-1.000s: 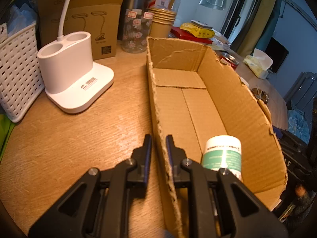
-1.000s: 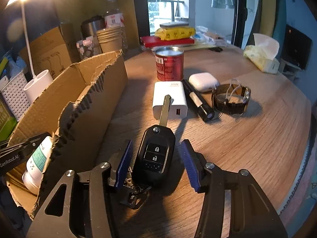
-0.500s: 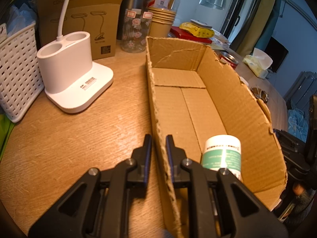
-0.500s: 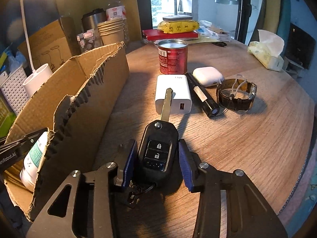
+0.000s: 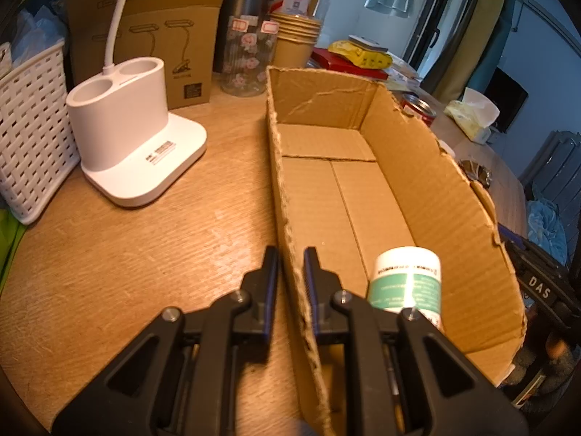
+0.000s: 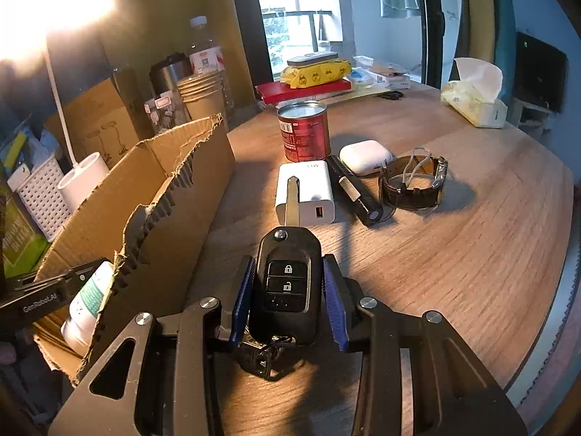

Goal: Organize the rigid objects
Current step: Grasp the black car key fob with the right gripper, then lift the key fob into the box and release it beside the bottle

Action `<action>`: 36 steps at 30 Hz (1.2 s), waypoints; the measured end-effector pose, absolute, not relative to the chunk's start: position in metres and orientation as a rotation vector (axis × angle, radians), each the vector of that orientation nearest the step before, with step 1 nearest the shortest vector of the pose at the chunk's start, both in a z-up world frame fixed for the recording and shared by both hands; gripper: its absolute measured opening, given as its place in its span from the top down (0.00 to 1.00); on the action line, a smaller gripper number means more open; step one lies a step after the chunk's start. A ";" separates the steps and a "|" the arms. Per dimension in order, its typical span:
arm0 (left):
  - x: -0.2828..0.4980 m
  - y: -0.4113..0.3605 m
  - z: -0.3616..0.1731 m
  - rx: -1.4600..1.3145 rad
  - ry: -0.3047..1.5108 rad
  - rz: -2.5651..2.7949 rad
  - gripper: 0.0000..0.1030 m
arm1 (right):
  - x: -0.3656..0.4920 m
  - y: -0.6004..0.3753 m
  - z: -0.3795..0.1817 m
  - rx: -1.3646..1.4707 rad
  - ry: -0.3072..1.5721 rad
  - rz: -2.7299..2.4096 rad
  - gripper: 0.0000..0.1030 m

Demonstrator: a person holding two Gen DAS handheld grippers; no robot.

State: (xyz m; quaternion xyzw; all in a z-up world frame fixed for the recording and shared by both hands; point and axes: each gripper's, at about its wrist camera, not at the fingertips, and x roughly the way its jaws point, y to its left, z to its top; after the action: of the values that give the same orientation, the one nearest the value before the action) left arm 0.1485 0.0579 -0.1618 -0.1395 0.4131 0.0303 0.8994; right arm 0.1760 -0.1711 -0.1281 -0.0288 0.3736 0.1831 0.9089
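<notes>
Right hand-held gripper (image 6: 287, 299): jaws closing around a black car key (image 6: 287, 283), blue pads at its sides, key lying on the bench (image 6: 454, 254). Ahead: white charger (image 6: 307, 196), red can (image 6: 304, 131), watch (image 6: 414, 183). Left hand-held gripper (image 5: 290, 279): clamped on the cardboard box (image 5: 428, 196) wall. Inside the box: white bottle (image 5: 405, 279).

box wall (image 6: 152, 196) blocks left, table (image 6: 454, 254) right clear
</notes>
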 end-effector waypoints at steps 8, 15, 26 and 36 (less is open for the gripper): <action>0.149 0.058 -0.162 -0.289 0.855 0.063 0.86 | 0.158 -0.172 -0.101 -0.062 0.698 0.391 0.62; 0.149 0.058 -0.162 -0.289 0.855 0.063 0.86 | 0.147 -0.174 -0.080 -0.053 0.646 0.401 0.62; 0.149 0.058 -0.162 -0.289 0.855 0.063 0.86 | 0.128 -0.164 -0.047 -0.057 0.571 0.445 0.63; 0.149 0.058 -0.162 -0.289 0.856 0.063 0.86 | 0.111 -0.148 -0.019 -0.065 0.507 0.499 0.63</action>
State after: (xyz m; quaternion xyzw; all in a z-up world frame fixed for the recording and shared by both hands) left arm 0.1490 0.0583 -0.1617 -0.1397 0.4134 0.0303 0.8993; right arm 0.1112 -0.1476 -0.0187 -0.0320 0.2480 0.2441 0.9369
